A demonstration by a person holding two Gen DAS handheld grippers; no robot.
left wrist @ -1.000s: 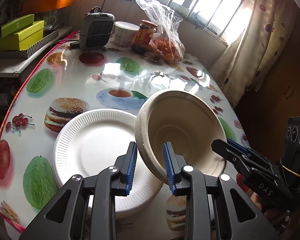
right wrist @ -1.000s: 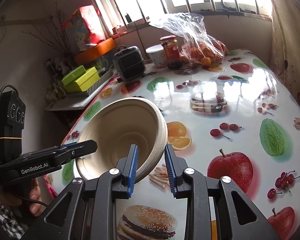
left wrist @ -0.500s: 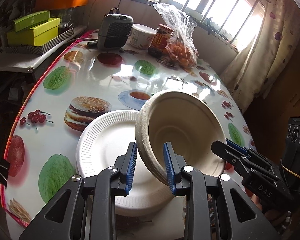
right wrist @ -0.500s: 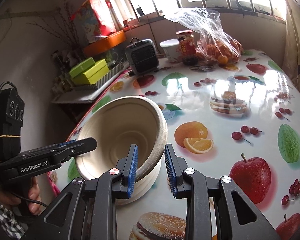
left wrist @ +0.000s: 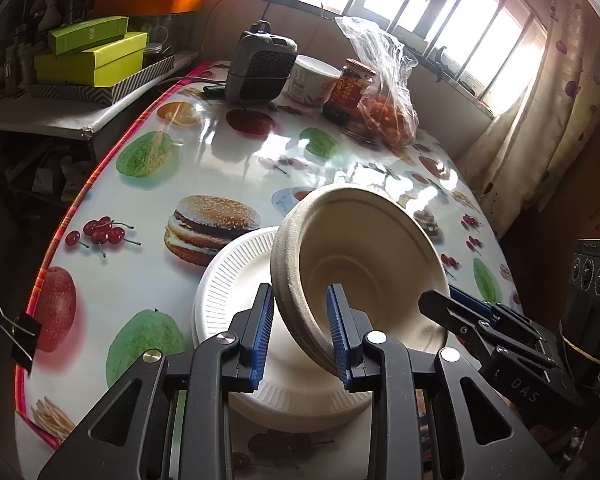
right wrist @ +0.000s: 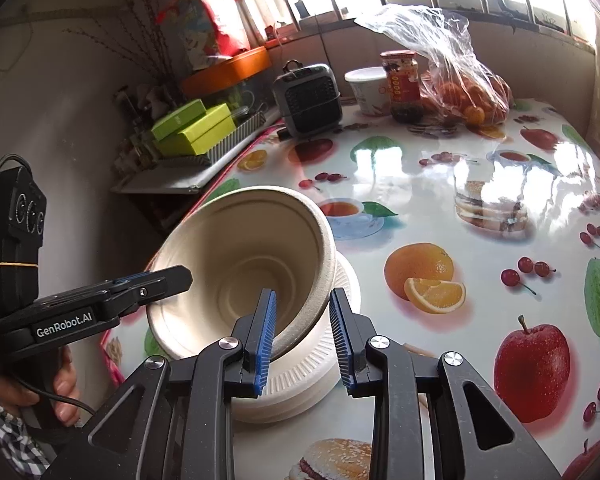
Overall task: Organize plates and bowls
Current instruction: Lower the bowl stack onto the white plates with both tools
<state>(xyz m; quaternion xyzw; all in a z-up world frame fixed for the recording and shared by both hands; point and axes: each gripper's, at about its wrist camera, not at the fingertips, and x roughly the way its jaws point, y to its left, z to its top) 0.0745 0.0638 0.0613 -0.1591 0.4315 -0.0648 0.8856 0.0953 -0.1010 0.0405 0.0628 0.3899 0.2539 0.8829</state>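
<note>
Both grippers — left gripper (left wrist: pixel 298 332), right gripper (right wrist: pixel 302 334) — pinch the tilted bowl (left wrist: pixel 364 276), right above the plates (left wrist: pixel 236 280).

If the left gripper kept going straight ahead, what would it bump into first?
Probably the white plate just beyond the left gripper, which already clamps the bowl rim; depth is hard to judge.

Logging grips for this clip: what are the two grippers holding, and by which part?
Both hold the bowl by its rim: left gripper and right gripper on opposite sides, above the plate.
</note>
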